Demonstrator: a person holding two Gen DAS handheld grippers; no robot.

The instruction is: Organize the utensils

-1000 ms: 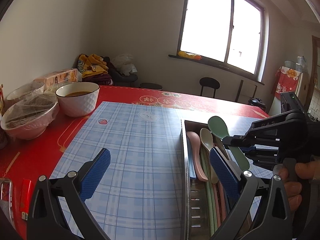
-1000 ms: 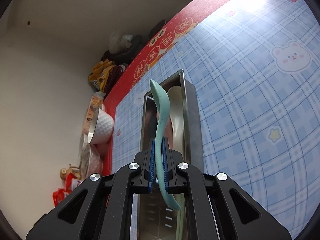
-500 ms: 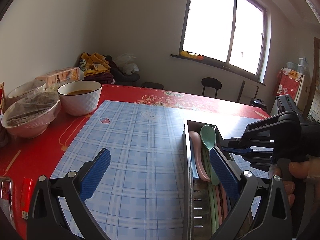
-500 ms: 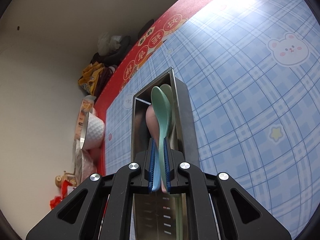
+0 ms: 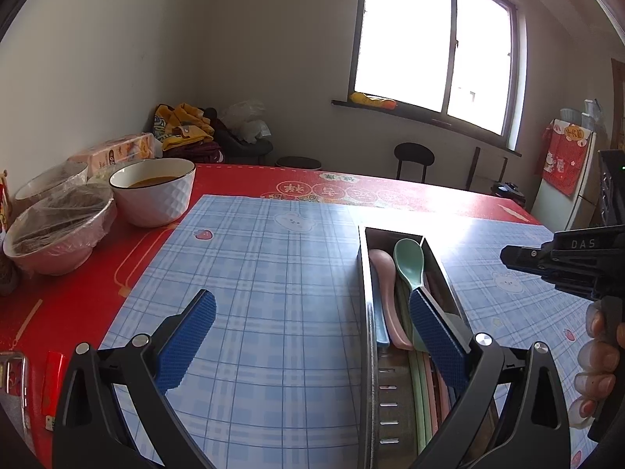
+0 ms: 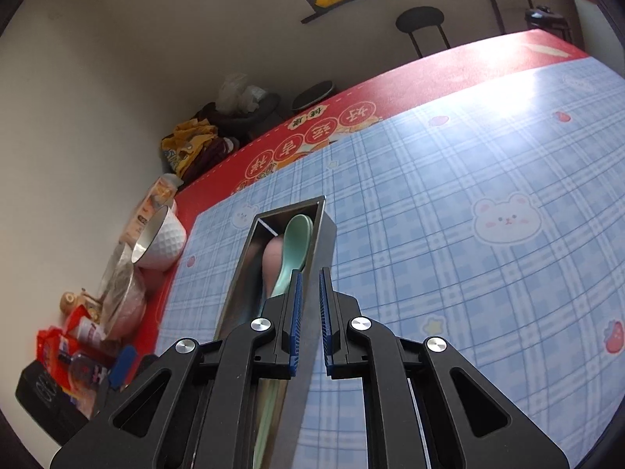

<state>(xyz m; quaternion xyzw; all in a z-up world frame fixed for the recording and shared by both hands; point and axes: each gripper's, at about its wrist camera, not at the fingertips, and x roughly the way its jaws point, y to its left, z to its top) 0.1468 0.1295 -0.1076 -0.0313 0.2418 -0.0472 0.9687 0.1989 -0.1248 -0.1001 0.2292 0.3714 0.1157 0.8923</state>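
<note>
A long steel utensil tray point(image 5: 365, 297) point(image 6: 326, 230) lies on the blue plaid mat. A green spoon point(image 5: 409, 264) point(image 6: 293, 250) lies in it beside a pink spoon point(image 5: 384, 273) point(image 6: 271, 260) and several other utensils. My left gripper point(image 5: 312, 332) is open and empty, its right finger over the tray. My right gripper point(image 6: 309, 308) is slightly open and empty, just above the tray's right wall; it also shows at the right in the left wrist view point(image 5: 508, 256).
A white bowl of soup point(image 5: 154, 189) point(image 6: 160, 240) and wrapped bowls point(image 5: 58, 230) stand at the left on the red tablecloth point(image 5: 242, 179). Packets and a bottle point(image 6: 78, 351) lie near the left edge. Stools point(image 5: 414, 156) stand beyond the table.
My right gripper lowered the green spoon into the tray, let it go, and drew back to the right. The left gripper stayed open and almost still.
</note>
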